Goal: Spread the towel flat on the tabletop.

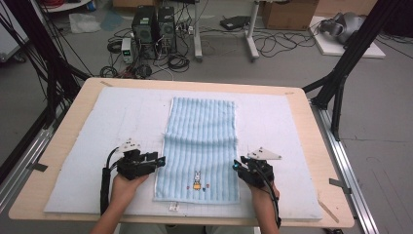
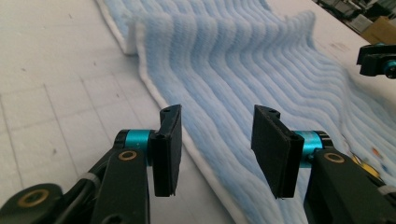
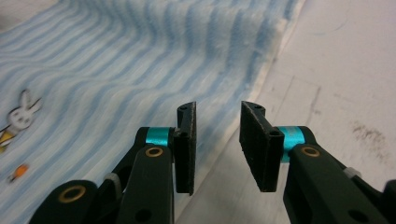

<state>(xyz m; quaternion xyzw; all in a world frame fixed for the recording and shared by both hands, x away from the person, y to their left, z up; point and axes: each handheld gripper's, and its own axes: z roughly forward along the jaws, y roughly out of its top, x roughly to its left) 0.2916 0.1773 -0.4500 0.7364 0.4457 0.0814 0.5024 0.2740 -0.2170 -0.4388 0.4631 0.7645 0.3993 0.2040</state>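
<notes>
High view: blue striped towel [image 1: 200,146] lies lengthwise mid-table on the white mat [image 1: 87,146], rabbit print [image 1: 197,179] near its near end. Left gripper [image 1: 158,160] at towel's left edge, right gripper [image 1: 237,164] at its right edge, both hands low, pointing inward.

Left gripper view: jaws spread wide, holding nothing, straddling the towel's white hem [image 2: 163,100]; a ripple crosses the cloth beyond.

Right gripper view: jaws parted narrower, empty, over the towel's edge; rabbit print at left.

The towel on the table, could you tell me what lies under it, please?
The towel lies on a white mat, which covers most of the wooden table. Whatever sits directly beneath the towel is hidden by it.
</notes>
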